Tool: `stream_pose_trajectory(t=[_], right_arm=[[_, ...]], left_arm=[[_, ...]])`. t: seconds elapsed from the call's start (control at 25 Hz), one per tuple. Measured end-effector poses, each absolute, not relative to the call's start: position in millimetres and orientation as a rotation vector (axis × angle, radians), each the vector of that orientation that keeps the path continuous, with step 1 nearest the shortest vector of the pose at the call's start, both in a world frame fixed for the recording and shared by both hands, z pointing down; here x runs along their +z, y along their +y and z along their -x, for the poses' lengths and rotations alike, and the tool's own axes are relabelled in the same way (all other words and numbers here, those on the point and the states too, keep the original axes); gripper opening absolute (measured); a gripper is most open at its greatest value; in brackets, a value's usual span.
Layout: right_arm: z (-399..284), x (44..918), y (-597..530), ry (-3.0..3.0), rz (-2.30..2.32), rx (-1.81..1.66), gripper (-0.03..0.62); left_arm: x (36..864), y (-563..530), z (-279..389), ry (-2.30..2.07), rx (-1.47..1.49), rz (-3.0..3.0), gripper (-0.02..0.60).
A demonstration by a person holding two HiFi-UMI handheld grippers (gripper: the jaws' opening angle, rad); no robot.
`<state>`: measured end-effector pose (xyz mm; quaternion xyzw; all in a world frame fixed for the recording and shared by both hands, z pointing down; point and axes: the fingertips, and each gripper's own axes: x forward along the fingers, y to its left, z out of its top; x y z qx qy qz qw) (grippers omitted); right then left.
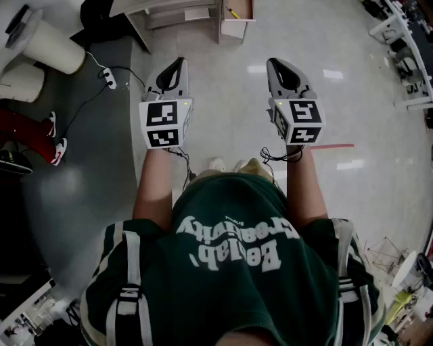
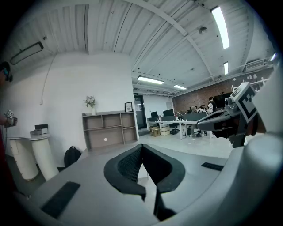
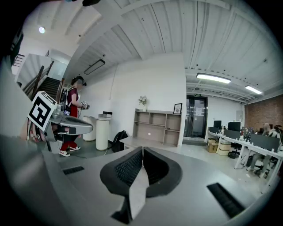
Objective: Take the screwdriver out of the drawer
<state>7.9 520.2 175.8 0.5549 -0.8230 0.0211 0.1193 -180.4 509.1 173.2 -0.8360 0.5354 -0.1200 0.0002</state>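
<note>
1. The left tongs (image 1: pixel 178 63) (image 2: pixel 142 148) are closed, tips together, with nothing between them. They are held out over the pale floor (image 1: pixel 223 101).
2. The right tongs (image 1: pixel 273 65) (image 3: pixel 142 151) are also closed and empty. They sit level with the left pair and apart from it.
3. The screwdriver (image 1: pixel 232 12) lies inside the open drawer (image 1: pixel 234 29) at the far side of the scene. It is ahead of both tongs, roughly between them, and well away from either.
4. It shows only as a thin yellow streak. Its long axis slants from far left to near right, and I cannot tell which end is the tip.
5. A person in red trousers (image 1: pixel 27 132) stands at the left.
</note>
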Motion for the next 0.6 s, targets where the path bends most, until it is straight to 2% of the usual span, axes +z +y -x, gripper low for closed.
stream_pose_trajectory(t=[0.6], right_arm=[[19, 171, 528, -2.436, -1.618, -0.009, 0.034]], left_arm=[[173, 513, 196, 1.667, -0.344, 2.602, 0.017]])
